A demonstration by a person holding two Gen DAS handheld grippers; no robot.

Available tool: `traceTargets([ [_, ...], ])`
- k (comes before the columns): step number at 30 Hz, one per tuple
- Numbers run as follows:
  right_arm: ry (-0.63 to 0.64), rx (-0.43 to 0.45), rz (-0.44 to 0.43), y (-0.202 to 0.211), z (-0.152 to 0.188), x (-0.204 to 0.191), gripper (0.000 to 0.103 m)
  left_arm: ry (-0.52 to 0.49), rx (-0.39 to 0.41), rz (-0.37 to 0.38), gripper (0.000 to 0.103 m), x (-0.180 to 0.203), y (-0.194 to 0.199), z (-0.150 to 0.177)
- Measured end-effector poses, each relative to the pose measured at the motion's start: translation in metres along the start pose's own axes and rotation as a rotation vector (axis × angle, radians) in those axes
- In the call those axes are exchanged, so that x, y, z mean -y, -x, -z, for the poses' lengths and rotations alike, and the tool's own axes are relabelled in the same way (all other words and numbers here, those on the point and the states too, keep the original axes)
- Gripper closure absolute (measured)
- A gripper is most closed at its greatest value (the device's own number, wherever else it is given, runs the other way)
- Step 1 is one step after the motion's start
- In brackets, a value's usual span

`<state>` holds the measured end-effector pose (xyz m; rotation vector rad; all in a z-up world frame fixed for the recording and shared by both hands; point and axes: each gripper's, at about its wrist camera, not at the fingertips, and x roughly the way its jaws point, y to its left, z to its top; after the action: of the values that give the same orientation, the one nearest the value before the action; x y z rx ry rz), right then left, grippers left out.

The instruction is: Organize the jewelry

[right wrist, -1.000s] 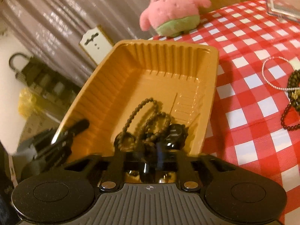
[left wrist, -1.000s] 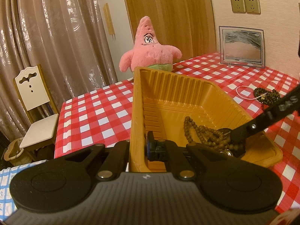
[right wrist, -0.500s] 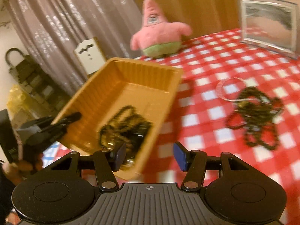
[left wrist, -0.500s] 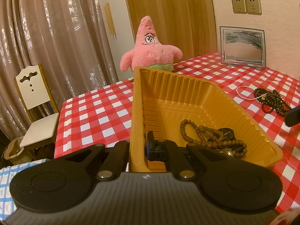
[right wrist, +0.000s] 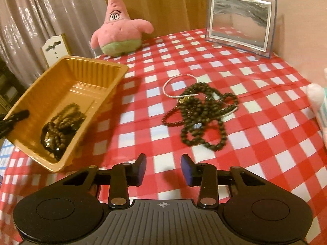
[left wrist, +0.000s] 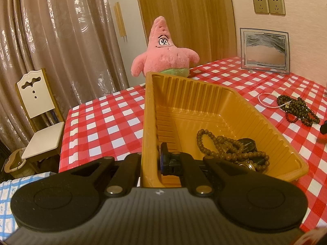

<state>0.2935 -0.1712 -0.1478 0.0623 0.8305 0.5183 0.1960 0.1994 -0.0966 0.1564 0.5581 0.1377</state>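
Observation:
My left gripper (left wrist: pixel 150 161) is shut on the near left wall of the orange plastic tray (left wrist: pixel 204 94). It shows in the right wrist view as a dark finger (right wrist: pixel 14 118) on the tray's rim (right wrist: pixel 90 59). Brown bead strings (left wrist: pixel 224 145) and a dark round piece (left wrist: pixel 248 144) lie in the tray's near end, also visible as brown beads (right wrist: pixel 65 120). My right gripper (right wrist: pixel 163 169) hovers over the checked cloth, its jaws closing with nothing between them. Ahead of it lies a tangle of dark bead strings (right wrist: pixel 200 114) with a thin white strand (right wrist: pixel 175 81).
A pink star plush (right wrist: pixel 118 28) stands at the table's far edge and a framed sand picture (right wrist: pixel 239 24) at the far right. A pale soft toy (right wrist: pixel 316 96) sits at the right edge. A white chair (left wrist: pixel 38 118) and curtains are beyond the table's left side.
My right gripper has left the tray, with the brown beads lying inside, and swung right over the cloth toward the dark bead tangle. Its jaws opened, then narrowed. My left gripper has not moved.

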Motion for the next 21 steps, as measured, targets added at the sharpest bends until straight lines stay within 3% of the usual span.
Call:
traceTargets([
  [13, 0.135, 0.010, -0.001, -0.036, -0.023, -0.014, 0.075, 0.002, -0.003, 0.001, 0.100, -0.001, 0.000, 0.001],
  [21, 0.136, 0.016, 0.020, -0.065, -0.043, -0.017, 0.077, -0.001, -0.005, 0.006, 0.100, -0.001, -0.001, 0.001],
])
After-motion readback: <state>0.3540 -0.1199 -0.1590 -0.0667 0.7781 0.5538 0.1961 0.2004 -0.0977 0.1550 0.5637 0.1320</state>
